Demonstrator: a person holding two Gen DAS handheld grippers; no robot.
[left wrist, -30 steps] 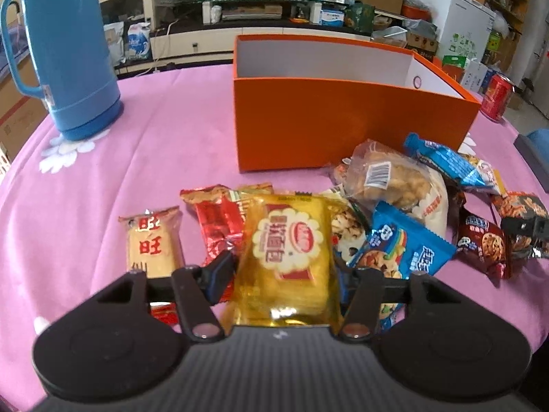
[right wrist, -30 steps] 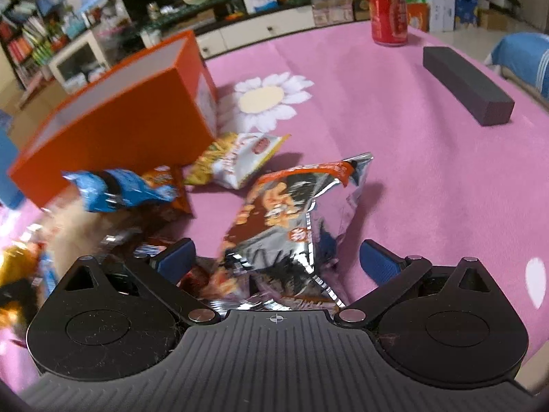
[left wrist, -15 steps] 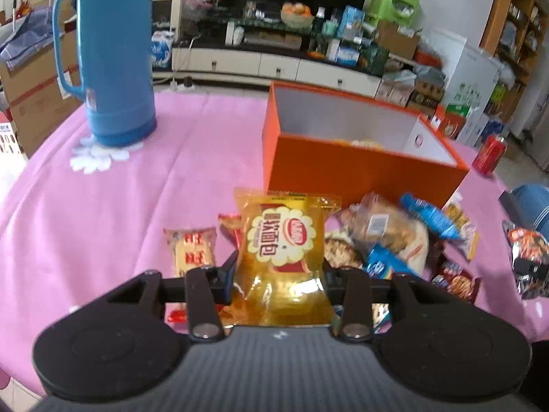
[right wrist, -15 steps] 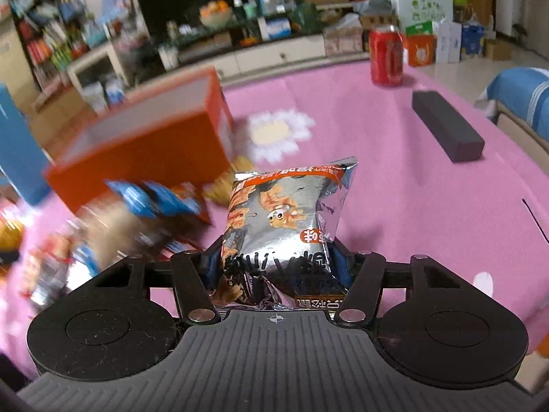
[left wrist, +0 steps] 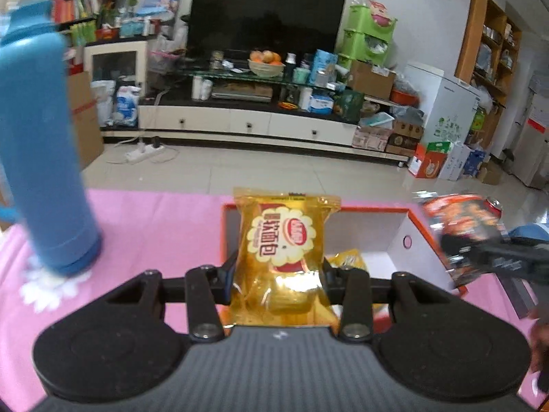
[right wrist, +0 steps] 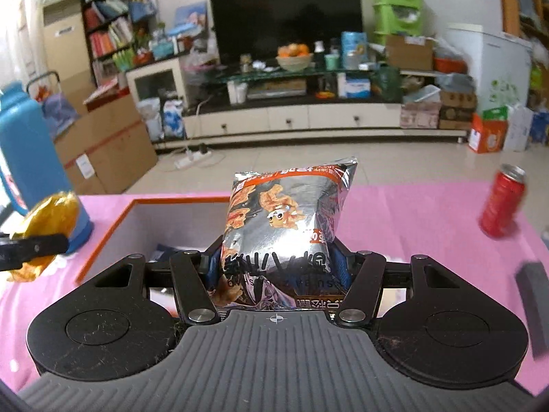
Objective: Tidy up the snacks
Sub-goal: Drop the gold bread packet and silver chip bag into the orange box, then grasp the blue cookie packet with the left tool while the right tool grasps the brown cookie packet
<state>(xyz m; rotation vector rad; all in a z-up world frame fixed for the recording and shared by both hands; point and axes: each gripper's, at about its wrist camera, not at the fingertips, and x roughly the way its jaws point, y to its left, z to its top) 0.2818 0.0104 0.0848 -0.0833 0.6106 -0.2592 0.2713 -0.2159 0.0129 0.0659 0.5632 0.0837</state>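
My left claw (left wrist: 279,271) pinches the yellow translucent bread packet (left wrist: 284,254) upright, and the open orange cardboard box (left wrist: 405,240) lies just ahead and below it. My right claw (right wrist: 278,264) clamps the silver foil crisp bag (right wrist: 284,226), its long axis upright, over the same box's (right wrist: 113,233) right end.

Two grippers are showing: the left gripper (left wrist: 278,276) and the right gripper (right wrist: 277,263). Two snack packs are being carried: one yellow pack (left wrist: 284,250) and one silver pack (right wrist: 286,226). One orange box (left wrist: 417,221) is sitting on one desk (left wrist: 154,230), with one more yellow packet (left wrist: 348,257) inside. One blue flask (left wrist: 41,158), one red can (right wrist: 502,199) and one dark block (right wrist: 535,309) are also standing there.
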